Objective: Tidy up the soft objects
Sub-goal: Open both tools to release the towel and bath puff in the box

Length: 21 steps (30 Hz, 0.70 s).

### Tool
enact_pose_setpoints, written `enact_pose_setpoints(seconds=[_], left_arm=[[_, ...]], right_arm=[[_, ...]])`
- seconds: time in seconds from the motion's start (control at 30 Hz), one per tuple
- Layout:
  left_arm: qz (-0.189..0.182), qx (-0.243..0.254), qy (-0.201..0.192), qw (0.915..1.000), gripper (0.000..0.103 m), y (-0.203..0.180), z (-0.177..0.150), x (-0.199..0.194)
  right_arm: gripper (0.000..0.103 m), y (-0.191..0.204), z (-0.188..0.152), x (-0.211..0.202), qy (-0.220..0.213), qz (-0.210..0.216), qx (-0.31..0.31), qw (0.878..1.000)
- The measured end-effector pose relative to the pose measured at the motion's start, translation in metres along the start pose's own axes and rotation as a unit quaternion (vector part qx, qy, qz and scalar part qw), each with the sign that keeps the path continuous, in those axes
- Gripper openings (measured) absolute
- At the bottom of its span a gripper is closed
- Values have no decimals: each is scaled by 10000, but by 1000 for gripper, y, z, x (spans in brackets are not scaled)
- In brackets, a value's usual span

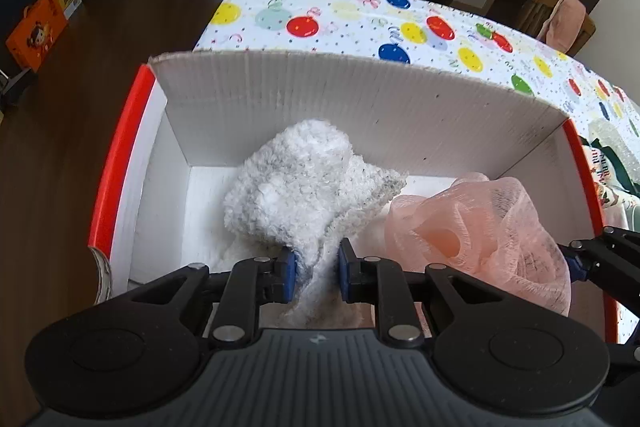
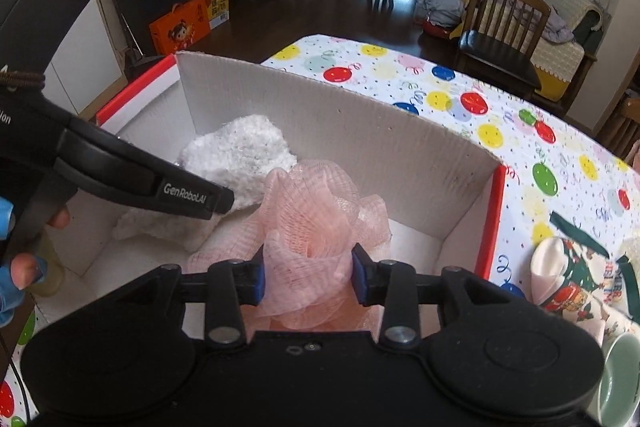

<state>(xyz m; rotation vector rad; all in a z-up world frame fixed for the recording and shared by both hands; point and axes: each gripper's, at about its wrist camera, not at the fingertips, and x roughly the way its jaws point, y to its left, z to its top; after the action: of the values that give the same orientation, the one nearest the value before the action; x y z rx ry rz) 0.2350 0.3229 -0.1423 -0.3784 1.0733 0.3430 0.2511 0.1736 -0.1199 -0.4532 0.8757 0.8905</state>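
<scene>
Item 1: cardboard box point(image 1: 360, 99), white inside with red outer edges, stood on a table under a balloon-print cloth point(image 1: 360, 15). Far flap upright.

Item 2: fluffy white cloth point(image 1: 296, 187), lay inside the box toward its left half, bunched against the far wall. Its near fold ran down between the blue pads of the left gripper point(image 1: 317, 273), which were closed on that fold. The left gripper pointed steeply down into the box; in the right wrist view its black body point(image 2: 132, 179) slanted in from the upper left, with fingertips of the person's hand point(image 2: 28, 267) showing beneath it.

Item 3: pink mesh bath pouf point(image 2: 316, 223), sat inside the box toward its right half, touching the white cloth. The right gripper point(image 2: 307, 277) also pointed steeply down, its 2 pads on either side of the pouf's near ruffles. The mesh filled the gap between them; whether the pads still pressed on it could not be told.

Item 4: printed fabric item point(image 2: 580, 283), lay on the tablecloth outside the box, to its right.
</scene>
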Motion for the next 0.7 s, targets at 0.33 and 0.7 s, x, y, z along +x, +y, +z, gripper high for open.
enact_pose_setpoints(seconds=[0.33,0.7], left_arm=[[19,-47,212,9998,23,3,-2,7],[79,-90,-86,9999,72,1,-6,-10]], right_arm=[[62,1,2,-3,-31,3,103,9999],[73,5,4,-27,-225,45,56,9997]])
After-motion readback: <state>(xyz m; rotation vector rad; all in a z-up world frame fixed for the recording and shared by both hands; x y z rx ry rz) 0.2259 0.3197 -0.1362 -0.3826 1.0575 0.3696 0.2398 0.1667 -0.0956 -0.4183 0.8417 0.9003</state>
